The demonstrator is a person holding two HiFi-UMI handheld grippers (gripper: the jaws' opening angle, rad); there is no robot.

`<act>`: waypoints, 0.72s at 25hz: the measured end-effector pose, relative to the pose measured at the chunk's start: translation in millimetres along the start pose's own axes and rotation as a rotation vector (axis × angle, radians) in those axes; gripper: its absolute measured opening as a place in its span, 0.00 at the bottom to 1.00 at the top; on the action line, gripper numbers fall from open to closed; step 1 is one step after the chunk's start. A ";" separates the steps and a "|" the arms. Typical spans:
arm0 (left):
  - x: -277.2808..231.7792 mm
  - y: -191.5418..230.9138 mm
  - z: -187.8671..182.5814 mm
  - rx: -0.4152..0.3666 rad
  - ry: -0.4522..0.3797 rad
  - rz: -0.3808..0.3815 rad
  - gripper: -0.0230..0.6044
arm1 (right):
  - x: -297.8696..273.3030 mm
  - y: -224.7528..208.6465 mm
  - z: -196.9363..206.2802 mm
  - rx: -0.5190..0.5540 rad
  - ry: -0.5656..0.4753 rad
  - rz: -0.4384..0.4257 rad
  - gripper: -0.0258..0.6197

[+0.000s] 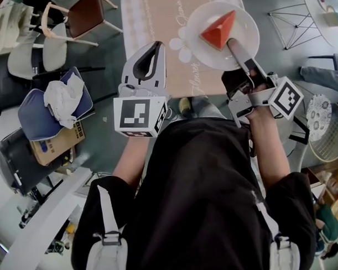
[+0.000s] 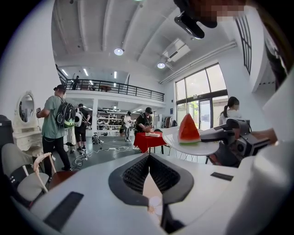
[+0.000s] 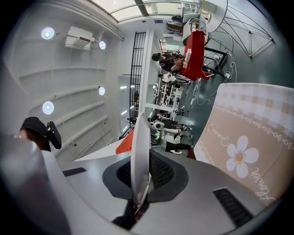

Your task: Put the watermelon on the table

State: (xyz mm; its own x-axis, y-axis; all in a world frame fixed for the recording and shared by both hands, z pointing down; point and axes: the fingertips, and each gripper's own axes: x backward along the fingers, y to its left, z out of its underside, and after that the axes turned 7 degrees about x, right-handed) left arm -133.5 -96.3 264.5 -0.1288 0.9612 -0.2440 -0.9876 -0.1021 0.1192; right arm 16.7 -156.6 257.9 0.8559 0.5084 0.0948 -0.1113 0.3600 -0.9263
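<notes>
A red watermelon wedge [image 1: 219,29] sits on a white plate [image 1: 202,54]. My right gripper [image 1: 233,45] is shut on the plate's near rim and holds it level above the table [image 1: 154,21], which has a beige flowered cloth. In the right gripper view the plate [image 3: 140,147] stands edge-on between the jaws of the right gripper [image 3: 140,186], with the wedge [image 3: 124,143] behind it. My left gripper [image 1: 155,47] hovers at the table's near edge, left of the plate, shut and empty. The left gripper view shows its closed tips [image 2: 148,159], with the wedge [image 2: 189,130] on the plate [image 2: 195,148] to the right.
Chairs [image 1: 55,36] stand left of the table, one blue seat [image 1: 38,117] holding a white cloth, with a cardboard box [image 1: 53,145] beside it. A wire-frame table base [image 1: 298,19] is at the top right. People [image 2: 55,131] and a red-draped table [image 2: 148,140] are farther off.
</notes>
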 end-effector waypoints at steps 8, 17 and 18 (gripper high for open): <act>-19.8 -0.8 -3.9 0.000 0.005 -0.026 0.06 | -11.9 -13.5 -16.6 -0.017 0.030 -0.008 0.07; -48.5 0.0 -8.6 0.005 0.012 -0.057 0.06 | -31.0 -27.0 -41.8 -0.016 0.074 -0.029 0.07; -51.4 0.1 -8.8 0.004 0.012 -0.061 0.06 | -32.6 -29.5 -43.6 -0.019 0.079 -0.029 0.07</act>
State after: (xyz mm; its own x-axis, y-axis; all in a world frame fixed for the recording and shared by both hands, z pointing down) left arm -127.8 -148.0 268.6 -0.0699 0.9623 -0.2628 -0.9933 -0.0428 0.1074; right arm 14.1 -217.9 266.3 0.8957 0.4348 0.0930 -0.0774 0.3583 -0.9304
